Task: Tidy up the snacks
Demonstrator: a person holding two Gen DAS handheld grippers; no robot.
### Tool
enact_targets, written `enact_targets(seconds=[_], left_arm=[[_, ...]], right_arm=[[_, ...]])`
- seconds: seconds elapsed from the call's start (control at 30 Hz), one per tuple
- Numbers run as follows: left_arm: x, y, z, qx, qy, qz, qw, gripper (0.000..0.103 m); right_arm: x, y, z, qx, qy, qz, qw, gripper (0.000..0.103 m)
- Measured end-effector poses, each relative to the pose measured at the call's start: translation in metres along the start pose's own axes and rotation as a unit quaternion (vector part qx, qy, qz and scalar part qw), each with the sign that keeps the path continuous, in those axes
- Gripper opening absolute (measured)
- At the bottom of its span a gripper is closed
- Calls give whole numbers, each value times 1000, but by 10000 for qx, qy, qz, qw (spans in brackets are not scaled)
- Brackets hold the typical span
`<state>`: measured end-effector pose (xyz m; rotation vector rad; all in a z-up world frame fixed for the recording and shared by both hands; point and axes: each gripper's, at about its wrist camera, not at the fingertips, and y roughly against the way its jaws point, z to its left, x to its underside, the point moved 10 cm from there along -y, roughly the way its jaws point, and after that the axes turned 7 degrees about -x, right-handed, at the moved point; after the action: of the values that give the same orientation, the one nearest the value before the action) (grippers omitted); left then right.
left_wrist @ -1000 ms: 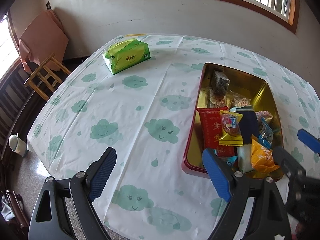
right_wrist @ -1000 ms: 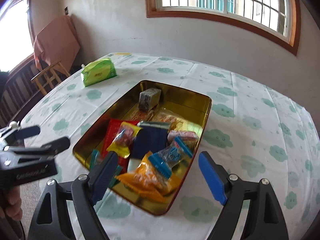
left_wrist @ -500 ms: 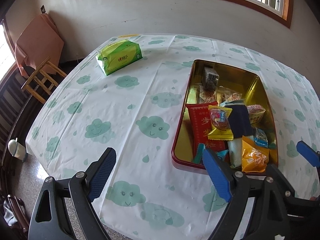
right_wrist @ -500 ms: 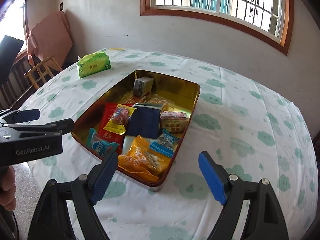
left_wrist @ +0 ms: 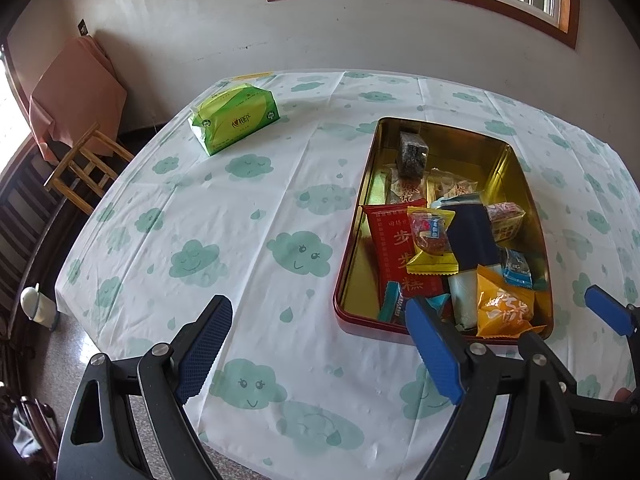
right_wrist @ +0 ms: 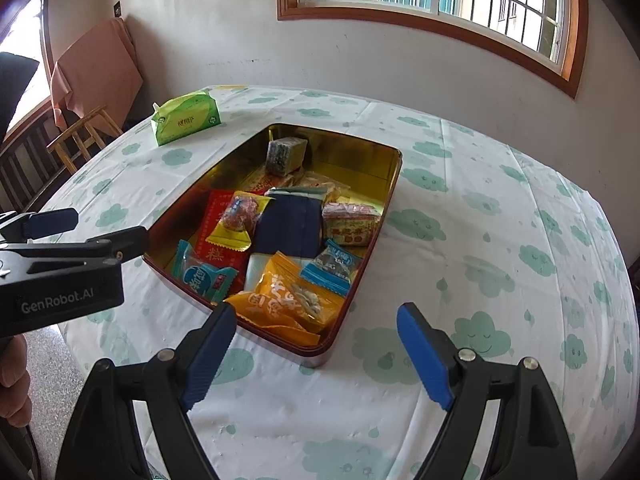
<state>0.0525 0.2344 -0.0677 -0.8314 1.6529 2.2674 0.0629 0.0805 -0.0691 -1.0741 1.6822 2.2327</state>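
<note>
A gold tin tray (left_wrist: 514, 168) (right_wrist: 362, 160) with a red rim lies on the cloud-print tablecloth and holds several wrapped snacks. Among them are a red packet (left_wrist: 394, 244) (right_wrist: 214, 226), an orange bag (left_wrist: 504, 308) (right_wrist: 288, 300), a navy pack (left_wrist: 472, 236) (right_wrist: 294, 222) and a yellow-edged sweet (left_wrist: 430, 240) (right_wrist: 240, 216). My left gripper (left_wrist: 320, 340) (right_wrist: 80, 226) stands open above the cloth, left of the tray's near end. My right gripper (right_wrist: 316, 352) stands open just short of the tray's near corner; one of its blue fingertips (left_wrist: 606, 312) shows at the right edge of the left wrist view. Neither holds anything.
A green tissue pack (left_wrist: 236, 118) (right_wrist: 186, 120) lies on the far left of the table (left_wrist: 248, 248). A wooden chair (left_wrist: 80, 164) draped in pink cloth stands beyond the table's left edge. A person's hand (right_wrist: 12, 380) grips the left tool. Wall and window lie behind.
Both cameras drew back a little from the tray, which now sits farther off and more fully in view. The jaws of both grippers stayed apart.
</note>
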Motion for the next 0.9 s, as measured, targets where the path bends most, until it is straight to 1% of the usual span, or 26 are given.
enact_targets(seconds=[0.37, 0.67, 0.9], left_arm=[[0, 5, -6, 39, -82, -31, 10000, 86], [-1, 7, -12, 62, -166, -44, 9998, 86], [1, 5, -16, 74, -221, 2, 9997, 86]], right_arm=[[4, -3, 1, 2, 22, 118, 9999, 85], [6, -4, 1, -10, 7, 132, 9999, 85], [8, -5, 0, -19, -14, 179, 9998, 85]])
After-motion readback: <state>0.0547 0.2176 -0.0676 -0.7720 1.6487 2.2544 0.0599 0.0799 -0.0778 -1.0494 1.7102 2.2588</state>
